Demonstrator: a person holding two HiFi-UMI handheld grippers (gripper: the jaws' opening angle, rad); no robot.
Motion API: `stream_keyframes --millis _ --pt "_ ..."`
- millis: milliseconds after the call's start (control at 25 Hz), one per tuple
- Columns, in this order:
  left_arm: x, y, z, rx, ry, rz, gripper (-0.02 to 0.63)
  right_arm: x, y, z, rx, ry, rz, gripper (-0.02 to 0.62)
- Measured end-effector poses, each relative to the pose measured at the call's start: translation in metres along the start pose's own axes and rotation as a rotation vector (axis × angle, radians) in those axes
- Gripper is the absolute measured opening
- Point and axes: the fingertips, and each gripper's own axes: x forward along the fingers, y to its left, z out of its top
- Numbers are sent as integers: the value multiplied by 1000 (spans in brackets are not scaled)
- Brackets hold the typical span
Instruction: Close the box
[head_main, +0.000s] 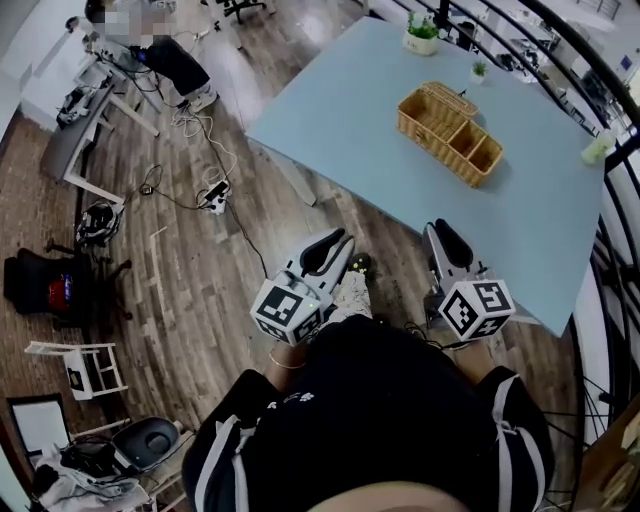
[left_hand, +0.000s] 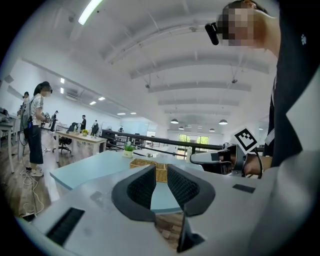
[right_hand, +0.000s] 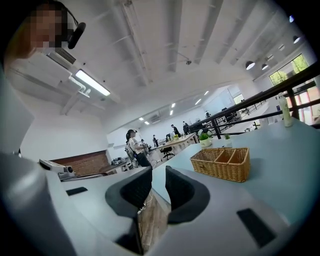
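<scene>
A wicker box with open compartments stands on the light blue table, far from both grippers. The same box shows clearly in the right gripper view, and partly behind the jaws in the left gripper view. My left gripper hangs over the wooden floor just off the table's near edge, close to the person's body. Its jaws stand a little apart with nothing between them. My right gripper hovers at the table's near edge, its jaws slightly apart and empty.
Two small potted plants and a pale bottle stand at the table's far side. A black railing runs behind it. Cables and a power strip lie on the floor to the left, near desks and chairs.
</scene>
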Motion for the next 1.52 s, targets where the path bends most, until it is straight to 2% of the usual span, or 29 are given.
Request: stream_keyframes --millis 160,520,920,1520 --pt "37 11 5 -2 2 -64 52 9 -24 14 1 -19 -56 84" --pt "132 37 21 21 9 -264 52 32 -82 40 22 -76 -233 86" --pt "207 76 44 23 45 -419 52 68 -112 73 49 -115 -377 89" --pt "288 142 53 -9 139 -539 52 118 -142 92 76 -109 -524 95"
